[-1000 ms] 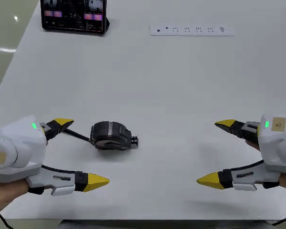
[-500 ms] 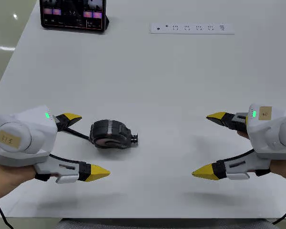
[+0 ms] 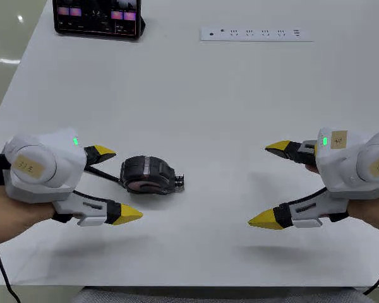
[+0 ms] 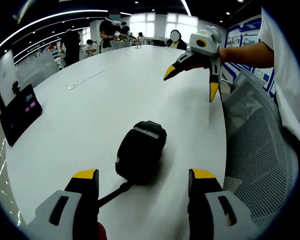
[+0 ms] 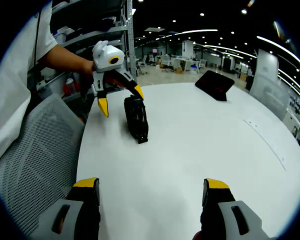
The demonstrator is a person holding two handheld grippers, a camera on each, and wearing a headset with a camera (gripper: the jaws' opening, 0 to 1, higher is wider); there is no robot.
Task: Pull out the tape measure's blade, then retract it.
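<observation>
mostly black tape measure, seemingly fully retracted

White table: black tape measure just ahead of left gripper; dark tablet far beyond it; white power strip far beyond right gripper.

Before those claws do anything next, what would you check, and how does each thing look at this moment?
1. The tape measure rests on the table: ok.
2. Its blade is fully in, with the hook at the case mouth: ok.
3. The left gripper is open, case just ahead between its jaws: ok.
4. The left gripper grips the case: not ok, no contact yet.
5. The right gripper is open, facing the hook, well apart from it: ok.
6. Blade lock released: cannot tell.
</observation>
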